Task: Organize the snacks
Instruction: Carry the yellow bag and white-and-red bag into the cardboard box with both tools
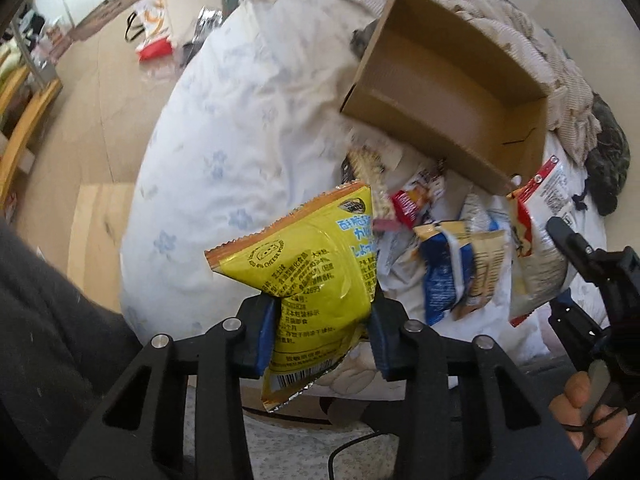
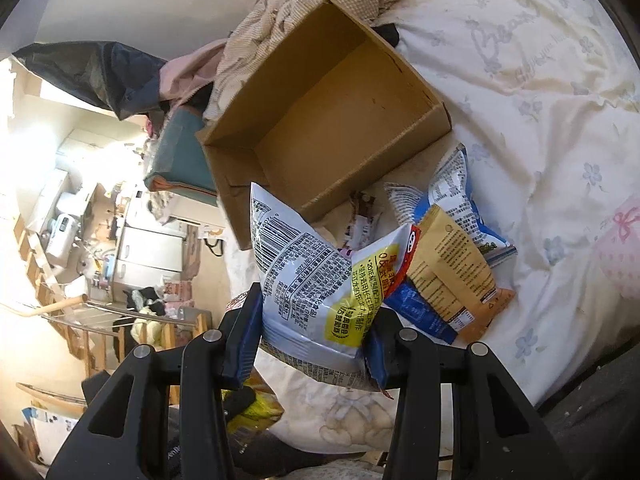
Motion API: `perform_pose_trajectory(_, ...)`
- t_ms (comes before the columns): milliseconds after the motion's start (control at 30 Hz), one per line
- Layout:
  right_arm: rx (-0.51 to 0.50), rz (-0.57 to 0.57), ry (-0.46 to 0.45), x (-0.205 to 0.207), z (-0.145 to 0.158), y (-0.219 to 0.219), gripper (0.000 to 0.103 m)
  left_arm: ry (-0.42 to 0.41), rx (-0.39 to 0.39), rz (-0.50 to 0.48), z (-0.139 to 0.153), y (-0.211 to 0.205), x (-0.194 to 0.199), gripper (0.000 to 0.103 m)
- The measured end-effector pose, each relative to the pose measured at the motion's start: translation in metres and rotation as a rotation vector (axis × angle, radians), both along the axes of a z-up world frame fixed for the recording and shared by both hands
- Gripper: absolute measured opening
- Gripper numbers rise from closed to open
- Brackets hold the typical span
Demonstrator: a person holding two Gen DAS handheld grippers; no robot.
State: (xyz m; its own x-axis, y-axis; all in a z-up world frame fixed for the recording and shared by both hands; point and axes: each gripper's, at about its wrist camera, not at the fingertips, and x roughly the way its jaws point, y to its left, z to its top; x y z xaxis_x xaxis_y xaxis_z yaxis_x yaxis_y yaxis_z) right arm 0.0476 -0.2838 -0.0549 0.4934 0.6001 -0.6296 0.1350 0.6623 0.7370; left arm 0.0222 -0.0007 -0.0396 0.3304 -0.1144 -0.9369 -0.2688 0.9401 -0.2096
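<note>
I see a bed with a floral white sheet (image 1: 224, 128), a rumpled beige blanket (image 2: 288, 12) at the far end, pale floor (image 1: 104, 92) left, white cabinets (image 2: 148, 256) sunlit.

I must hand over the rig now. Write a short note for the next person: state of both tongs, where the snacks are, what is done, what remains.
Left tongs: shut on the yellow snack bag, held above the bed.
Right tongs: shut on the white snack bag, also lifted.
Cardboard box: on the bed, open, nothing visible inside.
Loose packets beside the box: a tan packet, a blue and white packet, a red packet, and a few more.
Done: two bags picked up.
Left: probably put both bags into the box, then the loose packets.
</note>
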Motion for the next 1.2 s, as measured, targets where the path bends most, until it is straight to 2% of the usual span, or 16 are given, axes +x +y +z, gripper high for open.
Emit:
perform_pose_trajectory(233, -0.044, -0.013, -0.045, -0.011, 0.016, -0.01, 0.046, -0.092, 0.064, -0.132, 0.034, -0.012, 0.023, 0.034)
perform_pose_trajectory(500, -0.07, -0.015, -0.085, -0.013, 0.032, -0.007, 0.046, -0.151, 0.09, -0.256, 0.052, -0.024, 0.06, 0.034)
perform_pose_trajectory(667, -0.141, 0.007, -0.142, -0.003, 0.054, -0.003, 0.046, -0.155, 0.084, -0.305, 0.055, -0.025, 0.091, 0.033)
perform_pose_trajectory(933, -0.247, 0.035, -0.164, 0.065, 0.068, 0.001, 0.046, -0.224, 0.122, -0.37, 0.067, -0.03, 0.142, 0.033)
perform_pose_trajectory(1200, -0.307, 0.073, -0.151, 0.138, 0.053, 0.013, 0.046, -0.269, 0.123, -0.393, 0.063, -0.036, 0.19, 0.033)
